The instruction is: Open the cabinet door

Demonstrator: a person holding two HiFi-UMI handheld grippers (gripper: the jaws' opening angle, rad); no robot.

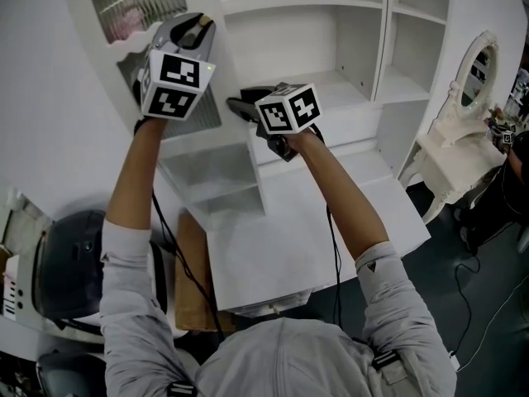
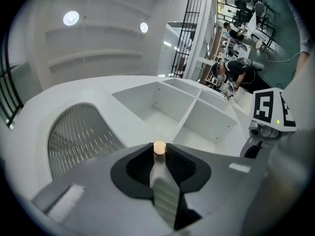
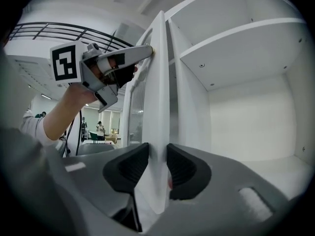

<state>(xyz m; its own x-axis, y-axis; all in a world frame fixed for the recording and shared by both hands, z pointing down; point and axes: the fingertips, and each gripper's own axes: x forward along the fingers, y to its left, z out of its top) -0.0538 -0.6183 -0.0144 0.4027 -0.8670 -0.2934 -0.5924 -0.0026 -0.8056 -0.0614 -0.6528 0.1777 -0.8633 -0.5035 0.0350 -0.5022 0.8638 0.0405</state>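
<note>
The white cabinet (image 1: pixel 347 56) stands with its shelves bare to view, on the hinge side of the cabinet door (image 3: pixel 158 107). The door is swung out from the cabinet front and stands edge-on in the right gripper view, its inner face turned toward the shelves. A ribbed glass panel (image 2: pixel 78 136) with an arched top fills much of the door, inside a white frame. A white bench (image 1: pixel 281 255) lies below the door's lower end, toward the person. A white dressing table with an oval mirror (image 1: pixel 463 139) stands well apart from the door, past the far side of the cabinet.

The person's two forearms in grey sleeves reach up toward the door. The right claw (image 3: pixel 157 168) straddles the door's free edge low down, one black pad on each face, and is clamped on the panel. Its marker cube (image 1: pixel 289 107) sits on the shelf side of the door. The left claw (image 2: pixel 160 154) is at the door's outer face, higher up than the right claw, closed on the small round knob (image 2: pixel 159 147) that sits beside the glass panel. Its marker cube (image 1: pixel 173 83) shows in front of the glass in the head view.
</note>
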